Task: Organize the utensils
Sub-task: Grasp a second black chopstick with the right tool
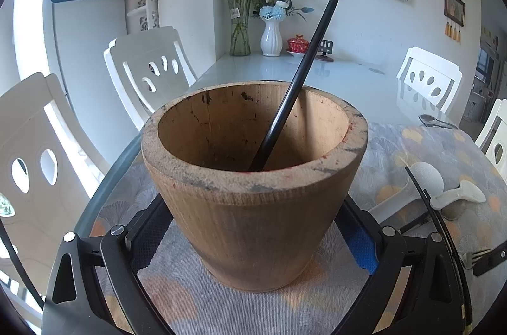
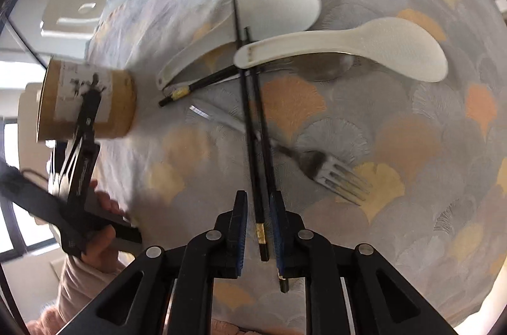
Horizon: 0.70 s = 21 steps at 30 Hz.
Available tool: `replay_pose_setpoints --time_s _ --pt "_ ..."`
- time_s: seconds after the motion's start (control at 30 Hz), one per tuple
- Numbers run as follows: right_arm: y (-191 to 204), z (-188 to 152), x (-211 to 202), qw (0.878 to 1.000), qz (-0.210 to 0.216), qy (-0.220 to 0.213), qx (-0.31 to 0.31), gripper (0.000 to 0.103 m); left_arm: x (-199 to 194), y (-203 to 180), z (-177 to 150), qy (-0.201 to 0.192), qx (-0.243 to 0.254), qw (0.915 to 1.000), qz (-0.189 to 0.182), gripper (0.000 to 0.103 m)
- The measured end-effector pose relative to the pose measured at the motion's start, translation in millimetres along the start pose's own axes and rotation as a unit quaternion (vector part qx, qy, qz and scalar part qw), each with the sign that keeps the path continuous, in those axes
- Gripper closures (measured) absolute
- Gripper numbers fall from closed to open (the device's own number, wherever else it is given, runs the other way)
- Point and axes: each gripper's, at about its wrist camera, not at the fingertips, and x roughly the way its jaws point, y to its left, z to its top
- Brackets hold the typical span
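My left gripper [image 1: 253, 240] is shut on a brown wooden utensil pot [image 1: 253, 208], one finger on each side of its base. A black chopstick [image 1: 304, 66] leans inside the pot. Pointing steeply down at the cloth, my right gripper [image 2: 259, 202] has its jaws drawn close on the gold-banded end of a black chopstick [image 2: 258, 176]. A second chopstick [image 2: 269, 164] runs beside it and passes under the right finger. Both cross a metal fork [image 2: 332, 173]. Beyond lie two white spoons [image 2: 285, 5] [image 2: 380, 43] and a third chopstick [image 2: 202, 81].
The pot [image 2: 88, 100] stands at the left in the right wrist view, with a person's hand [image 2: 101, 233] on the left gripper's handle. A metal spoon [image 2: 326, 67] lies under the nearer white spoon. White chairs [image 1: 149, 72] ring the glass table [image 1: 285, 69]; vases [image 1: 271, 37] stand at its far end.
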Motion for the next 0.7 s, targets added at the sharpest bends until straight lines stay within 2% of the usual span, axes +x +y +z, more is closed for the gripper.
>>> replay_pose_setpoints --time_s 0.07,0.13,0.3,0.43,0.53,0.7 --pt "-1.0 11.3 2.9 1.000 -0.014 -0.001 0.003 0.090 0.3 0.5 -0.3 0.001 -0.001 1.0000 0.000 0.006" --pt "-2.3 15.2 6.2 1.000 -0.009 0.001 0.003 0.090 0.4 0.3 -0.3 0.002 -0.001 1.0000 -0.001 0.006" --pt "-6.7 24.4 23.2 0.999 -0.024 0.024 0.001 0.090 0.6 1.0 -0.1 0.004 -0.002 1.0000 -0.002 0.006" --pt "-5.4 26.6 26.3 0.999 -0.030 0.014 -0.004 0.091 1.2 0.8 -0.7 0.006 -0.002 1.0000 -0.003 0.006" --pt "-1.8 26.8 26.9 0.999 -0.043 0.006 -0.024 0.098 1.6 0.2 -1.1 0.010 -0.001 0.9999 -0.003 0.006" --pt "-0.6 25.0 27.4 0.999 -0.036 0.001 -0.026 0.098 1.0 -0.8 -0.7 0.008 -0.001 1.0000 -0.002 0.006"
